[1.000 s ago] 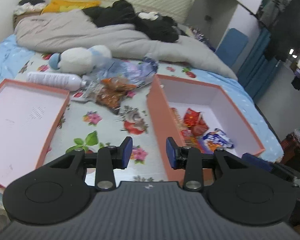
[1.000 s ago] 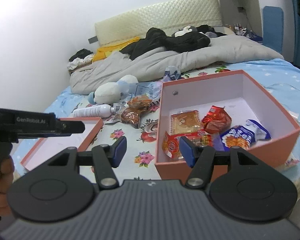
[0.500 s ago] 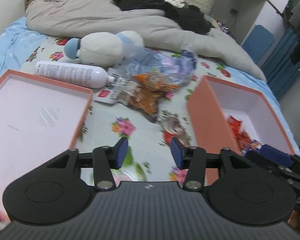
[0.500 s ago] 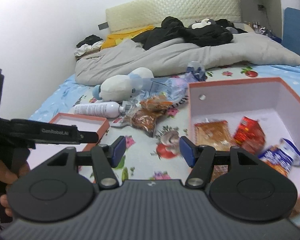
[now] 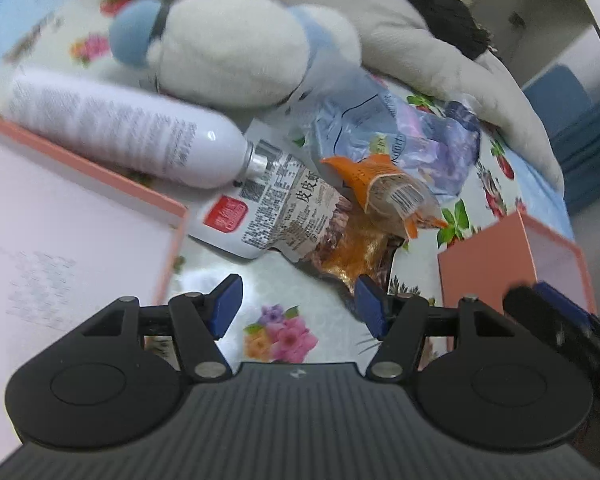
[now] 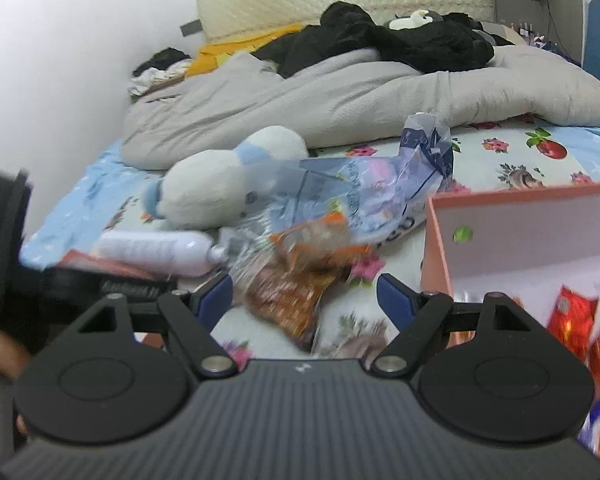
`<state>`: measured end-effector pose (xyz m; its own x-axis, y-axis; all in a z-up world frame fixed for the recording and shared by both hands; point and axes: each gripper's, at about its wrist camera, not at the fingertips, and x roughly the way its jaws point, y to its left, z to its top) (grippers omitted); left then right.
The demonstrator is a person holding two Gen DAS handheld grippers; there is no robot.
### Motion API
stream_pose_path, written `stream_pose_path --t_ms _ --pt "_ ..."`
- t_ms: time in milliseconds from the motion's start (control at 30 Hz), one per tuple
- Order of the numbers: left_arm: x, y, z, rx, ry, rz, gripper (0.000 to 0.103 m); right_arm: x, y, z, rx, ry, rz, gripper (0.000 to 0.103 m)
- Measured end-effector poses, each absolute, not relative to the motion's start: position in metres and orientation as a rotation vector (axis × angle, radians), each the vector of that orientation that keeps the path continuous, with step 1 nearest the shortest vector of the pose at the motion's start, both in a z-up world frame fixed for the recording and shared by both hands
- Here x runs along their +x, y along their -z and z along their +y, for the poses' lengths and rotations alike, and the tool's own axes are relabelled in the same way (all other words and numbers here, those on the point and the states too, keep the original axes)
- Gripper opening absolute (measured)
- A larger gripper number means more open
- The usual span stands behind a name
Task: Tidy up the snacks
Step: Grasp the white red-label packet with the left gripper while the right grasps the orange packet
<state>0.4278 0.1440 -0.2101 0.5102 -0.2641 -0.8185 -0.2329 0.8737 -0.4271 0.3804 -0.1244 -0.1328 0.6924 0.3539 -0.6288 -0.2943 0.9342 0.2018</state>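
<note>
A pile of snack packets lies on the floral sheet: a white-and-brown packet (image 5: pixel 276 216), an orange-edged clear packet (image 5: pixel 384 188) and a brown packet (image 6: pixel 292 292). My left gripper (image 5: pixel 296 304) is open and empty just short of the pile. My right gripper (image 6: pixel 304 296) is open and empty, hovering near the brown packet. The orange box (image 6: pixel 520 216) on the right holds red snack packets (image 6: pixel 572 320); its corner shows in the left wrist view (image 5: pixel 480 272).
A white spray bottle (image 5: pixel 112 128), a white-and-blue plush toy (image 5: pixel 236 48) and a crumpled clear bag (image 5: pixel 412 136) lie behind the pile. The box lid (image 5: pixel 60 240) lies at left. A grey duvet (image 6: pixel 340 96) covers the far bed.
Both grippers have moved forward and down toward the snack pile. The left gripper's jaws have opened wider. The orange box has slid toward the right edge of both views.
</note>
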Motion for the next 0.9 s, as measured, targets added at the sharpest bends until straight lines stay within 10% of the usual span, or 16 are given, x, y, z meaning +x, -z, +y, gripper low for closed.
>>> stream_pose_path --t_ms 900 --pt "0.475 0.271 0.122 -0.823 -0.056 0.954 0.062 0.553 0.202 -0.083 0.052 -0.504 1.176 0.081"
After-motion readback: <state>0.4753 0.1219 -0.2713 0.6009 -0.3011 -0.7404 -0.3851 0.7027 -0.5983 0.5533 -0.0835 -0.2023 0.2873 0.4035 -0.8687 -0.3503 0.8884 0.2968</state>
